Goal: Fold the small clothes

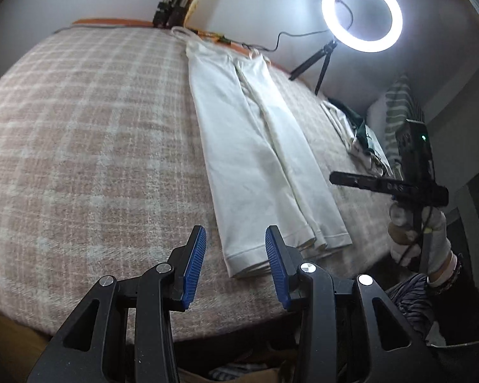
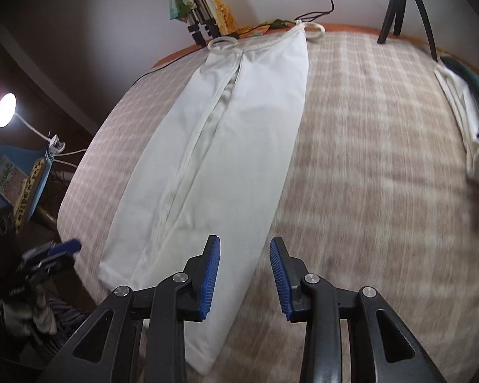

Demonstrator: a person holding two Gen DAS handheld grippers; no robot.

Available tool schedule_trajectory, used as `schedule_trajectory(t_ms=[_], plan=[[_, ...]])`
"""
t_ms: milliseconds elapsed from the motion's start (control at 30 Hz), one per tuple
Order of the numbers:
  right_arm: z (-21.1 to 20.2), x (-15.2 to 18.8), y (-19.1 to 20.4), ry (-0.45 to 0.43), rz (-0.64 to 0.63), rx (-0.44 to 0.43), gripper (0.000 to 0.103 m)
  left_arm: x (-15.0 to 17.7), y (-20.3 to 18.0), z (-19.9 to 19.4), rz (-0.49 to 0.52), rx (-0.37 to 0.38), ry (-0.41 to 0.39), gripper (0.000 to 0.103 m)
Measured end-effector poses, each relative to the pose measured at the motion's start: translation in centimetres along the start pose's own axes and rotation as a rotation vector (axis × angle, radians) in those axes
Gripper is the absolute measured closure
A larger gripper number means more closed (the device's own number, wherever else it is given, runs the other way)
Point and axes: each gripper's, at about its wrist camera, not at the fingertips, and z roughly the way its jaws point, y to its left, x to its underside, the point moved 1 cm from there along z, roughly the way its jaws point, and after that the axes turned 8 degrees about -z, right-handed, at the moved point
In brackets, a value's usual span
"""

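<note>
White cotton strap top (image 1: 255, 166), folded lengthwise into a long strip, lies ahead of both empty, spread grippers (image 1: 235, 266) (image 2: 245, 276). Advise pinching both hem corners squarely before folding away.

Folded garment (image 1: 258, 159) lengthwise on the blanket (image 1: 95, 146), clothes pile (image 1: 361, 134) to its right, ring light (image 1: 361, 18) behind.

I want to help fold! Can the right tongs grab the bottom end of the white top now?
Probably yes. The right tongs are open and empty, right above the near end of the white top, which lies flat on the checked blanket with nothing between.
</note>
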Motion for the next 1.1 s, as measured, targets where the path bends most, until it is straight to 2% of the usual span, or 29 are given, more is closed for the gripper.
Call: schedule_trajectory(t_ms=[167, 467, 567, 700, 767, 800, 833, 900, 1100], plan=[[-0.2, 3.1, -0.2, 0.014, 0.063, -0.095, 0.068, 0.3, 1.4, 2.0, -0.087, 0.057, 0.08, 0.066], [-0.6, 7.1, -0.6, 0.011, 0.136, -0.268, 0.068, 1.2, 2.6, 2.4, -0.214, 0.185, 0.142, 0.066], [-0.6, 7.5, -0.5, 0.004, 0.128, -0.287, 0.069, 1.5, 2.4, 2.2, -0.197, 0.188, 0.135, 0.069], [-0.3, 7.6, -0.1, 0.01, 0.11, -0.307, 0.075, 1.6, 1.9, 2.6, -0.177, 0.181, 0.153, 0.087], [-0.2, 7.5, 0.3, 0.01, 0.086, -0.291, 0.082, 1.9, 1.5, 2.8, -0.136, 0.157, 0.147, 0.093], [0.0, 7.4, 0.5, 0.014, 0.082, -0.293, 0.09, 1.8, 1.4, 2.9, -0.12, 0.151, 0.142, 0.095], [0.2, 7.4, 0.5, 0.019, 0.085, -0.299, 0.095, 1.9, 1.3, 2.8, -0.111, 0.154, 0.133, 0.096], [0.4, 7.5, 0.5, 0.021, 0.095, -0.306, 0.098, 1.7, 1.1, 2.5, -0.1, 0.166, 0.116, 0.098], [-0.2, 7.3, 0.0, -0.018, 0.141, -0.358, 0.1, 0.8, 0.6, 1.4, -0.098, 0.223, 0.074, 0.099]])
